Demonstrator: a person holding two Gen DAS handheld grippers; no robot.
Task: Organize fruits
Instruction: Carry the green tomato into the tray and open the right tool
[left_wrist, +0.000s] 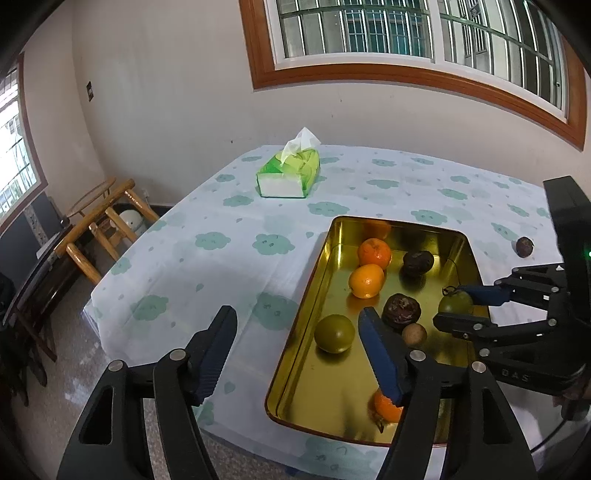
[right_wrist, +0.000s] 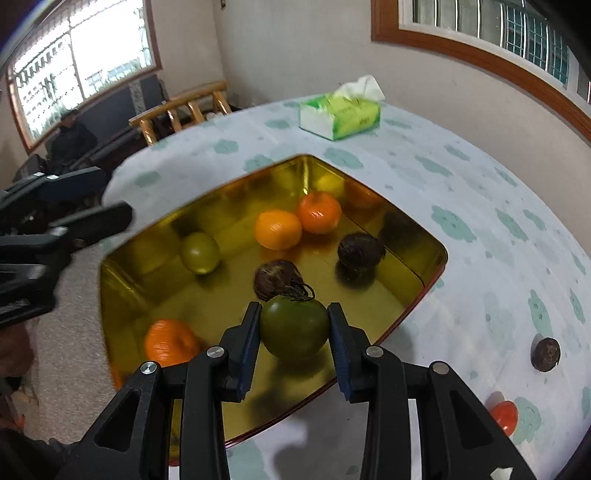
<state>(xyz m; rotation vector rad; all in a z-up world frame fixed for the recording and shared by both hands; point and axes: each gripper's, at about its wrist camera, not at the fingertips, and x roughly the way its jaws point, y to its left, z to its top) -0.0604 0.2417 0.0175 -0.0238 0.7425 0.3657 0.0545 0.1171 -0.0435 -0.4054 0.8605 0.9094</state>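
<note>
1. Left wrist view: my left gripper (left_wrist: 297, 330) hangs released and empty over the near-left rim of the gold tray (left_wrist: 306, 295). The right gripper (left_wrist: 452, 304) comes in from the right, clenched on a green tomato (left_wrist: 455, 302) over the tray.
2. I judge the release should come low, over bare tray floor, clear of the dark wrinkled fruit (left_wrist: 401, 311) and small brown fruit (left_wrist: 414, 334) just beside.
3. Right wrist view: the pads (right_wrist: 251, 343) press both flanks of the tomato above the tray's near edge.
4. A dark fruit (right_wrist: 545, 353) and a red fruit (right_wrist: 504, 415) wait on the tablecloth (right_wrist: 461, 184) to the right; the tissue box (right_wrist: 340, 114) sits far, no hindrance.
</note>
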